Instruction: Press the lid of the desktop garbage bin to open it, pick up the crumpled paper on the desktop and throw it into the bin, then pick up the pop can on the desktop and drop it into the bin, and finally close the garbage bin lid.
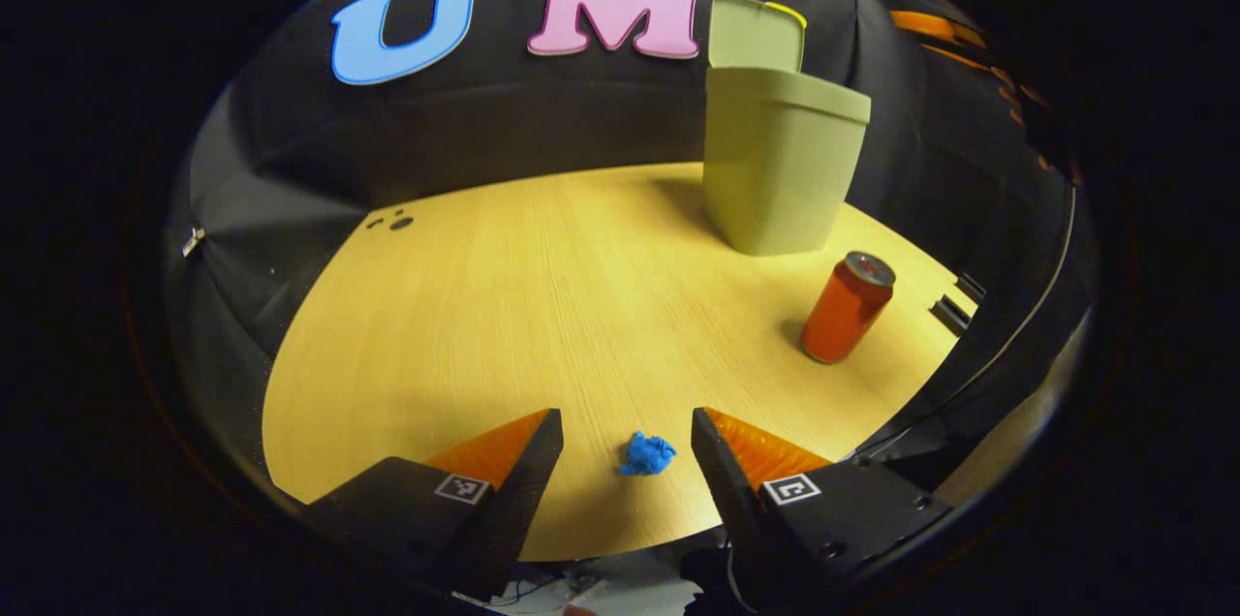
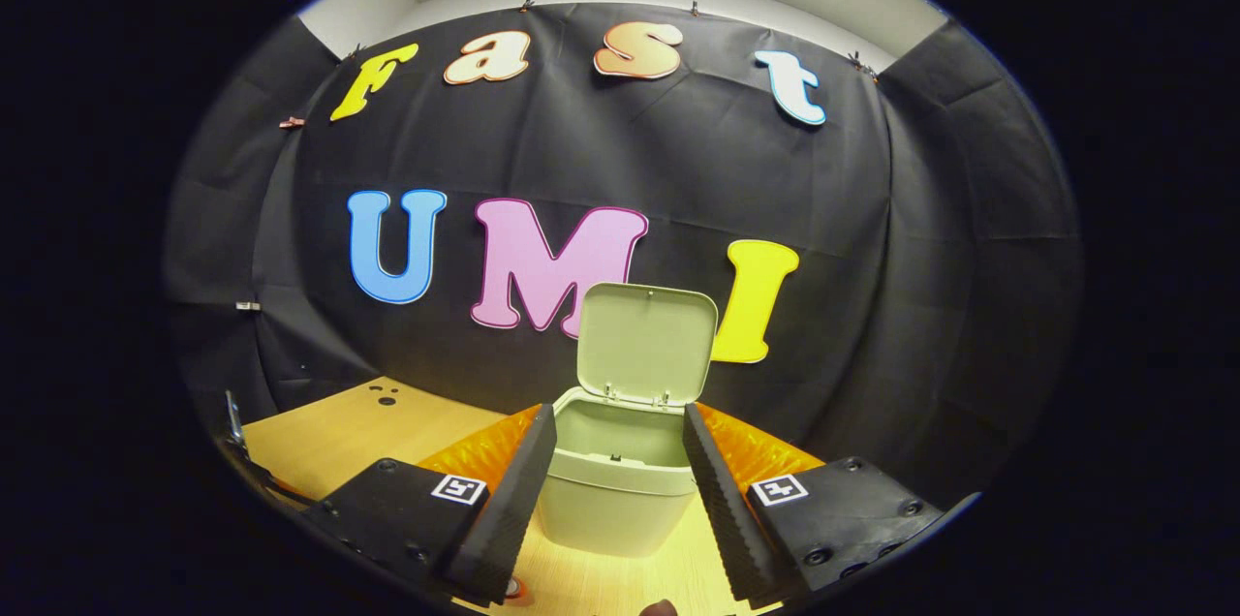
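Left gripper view | crumpled paper (image 1: 647,454) between spread gripper (image 1: 627,442) fingers

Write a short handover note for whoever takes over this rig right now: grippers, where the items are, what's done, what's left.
Left gripper: open, empty, lined up on the crumpled paper lying on the table between its fingers, not yet gripped.
Right gripper: open, empty, facing the bin.
Bin lid stands upright, open; no trash seen inside from the right gripper view.
Pop can stands on the table in front of the bin.
Done: lid opened.
Left: paper in, can in, close lid.
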